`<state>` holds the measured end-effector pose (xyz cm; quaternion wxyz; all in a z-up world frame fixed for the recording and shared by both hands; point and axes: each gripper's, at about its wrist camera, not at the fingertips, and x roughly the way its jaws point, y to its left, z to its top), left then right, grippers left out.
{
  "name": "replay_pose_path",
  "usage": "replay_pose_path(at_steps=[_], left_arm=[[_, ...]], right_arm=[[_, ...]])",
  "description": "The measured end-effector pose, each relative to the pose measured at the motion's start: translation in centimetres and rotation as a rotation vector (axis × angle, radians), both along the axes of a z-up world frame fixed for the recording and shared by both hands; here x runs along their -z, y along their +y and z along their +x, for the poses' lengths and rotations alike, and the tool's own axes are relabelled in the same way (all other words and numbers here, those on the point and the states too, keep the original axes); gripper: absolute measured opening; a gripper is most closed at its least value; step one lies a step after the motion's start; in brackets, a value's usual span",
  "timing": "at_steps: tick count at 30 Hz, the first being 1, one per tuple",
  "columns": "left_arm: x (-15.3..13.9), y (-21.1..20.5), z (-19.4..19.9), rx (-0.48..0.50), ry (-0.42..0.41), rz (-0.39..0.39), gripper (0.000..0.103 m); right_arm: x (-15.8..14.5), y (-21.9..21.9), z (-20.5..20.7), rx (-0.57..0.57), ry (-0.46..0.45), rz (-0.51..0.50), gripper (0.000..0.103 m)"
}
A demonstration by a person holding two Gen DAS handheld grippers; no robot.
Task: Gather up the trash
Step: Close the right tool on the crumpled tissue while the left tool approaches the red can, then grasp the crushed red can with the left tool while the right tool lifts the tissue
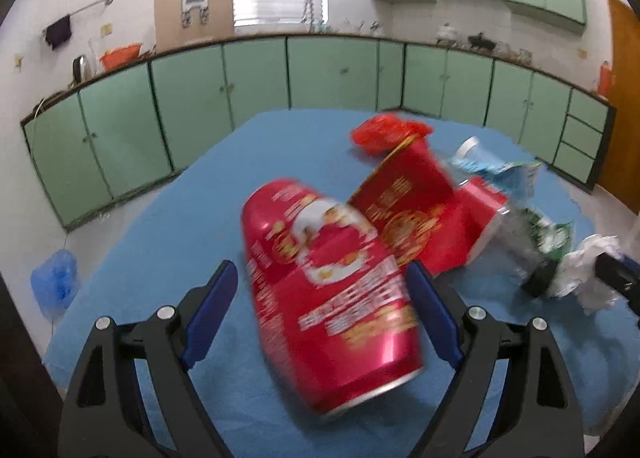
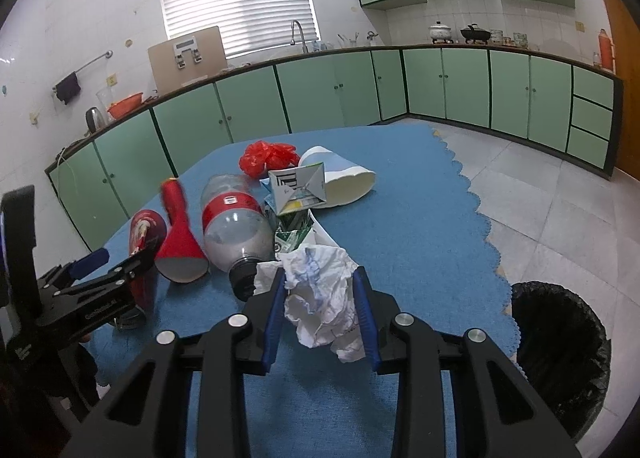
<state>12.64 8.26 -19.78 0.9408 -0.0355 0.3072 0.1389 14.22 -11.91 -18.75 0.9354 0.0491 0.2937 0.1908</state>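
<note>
A red drink can lies between the open fingers of my left gripper on the blue table mat; only the right pad looks near it. The can also shows in the right wrist view. My right gripper is shut on a crumpled white paper wad. Behind lie a red paper cup, a clear plastic bottle, a folded carton, a white and blue cup, a red plastic bag and a green wrapper.
A black-lined trash bin stands on the tiled floor to the right of the table. Green kitchen cabinets run along the far walls. A blue bag lies on the floor at the left.
</note>
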Motion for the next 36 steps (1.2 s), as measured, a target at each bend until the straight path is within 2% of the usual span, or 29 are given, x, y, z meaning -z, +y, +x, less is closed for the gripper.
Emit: replay_pose_path(at_steps=[3, 7, 11, 14, 17, 19, 20, 23, 25, 36], left_arm=[[0.7, 1.4, -0.2, -0.034, 0.032, -0.023, 0.084], [0.7, 2.9, -0.8, -0.075, 0.032, -0.026, 0.083], [-0.1, 3.0, -0.4, -0.07, 0.017, 0.004, 0.083], [0.1, 2.6, 0.8, -0.055, 0.049, 0.027, 0.081], [0.5, 2.6, 1.8, -0.051, 0.083, 0.029, 0.071], [0.7, 3.0, 2.2, -0.053, 0.099, 0.014, 0.057], [0.7, 3.2, 2.3, -0.053, 0.103, 0.01, 0.054], [0.6, 4.1, 2.0, -0.056, 0.09, -0.019, 0.045], [0.3, 4.4, 1.7, -0.05, 0.071, -0.018, 0.036], [-1.5, 4.2, 1.3, 0.008, 0.011, -0.053, 0.02]], right_arm=[[0.0, 0.0, 0.0, -0.002, 0.0, -0.001, 0.033], [0.0, 0.0, 0.0, -0.002, 0.002, -0.001, 0.033], [0.0, 0.0, 0.2, -0.003, 0.009, 0.001, 0.033], [-0.1, -0.1, 0.4, -0.005, 0.006, -0.003, 0.033], [0.0, -0.2, 0.4, -0.003, 0.006, -0.002, 0.033], [0.1, -0.3, 0.5, 0.0, 0.01, 0.001, 0.033], [0.1, -0.4, 0.5, 0.0, 0.012, 0.002, 0.033], [0.2, -0.3, 0.6, -0.004, 0.013, 0.002, 0.033], [0.1, -0.3, 0.6, -0.008, 0.013, 0.002, 0.033], [-2.0, -0.9, -0.1, -0.015, -0.039, 0.008, 0.024]])
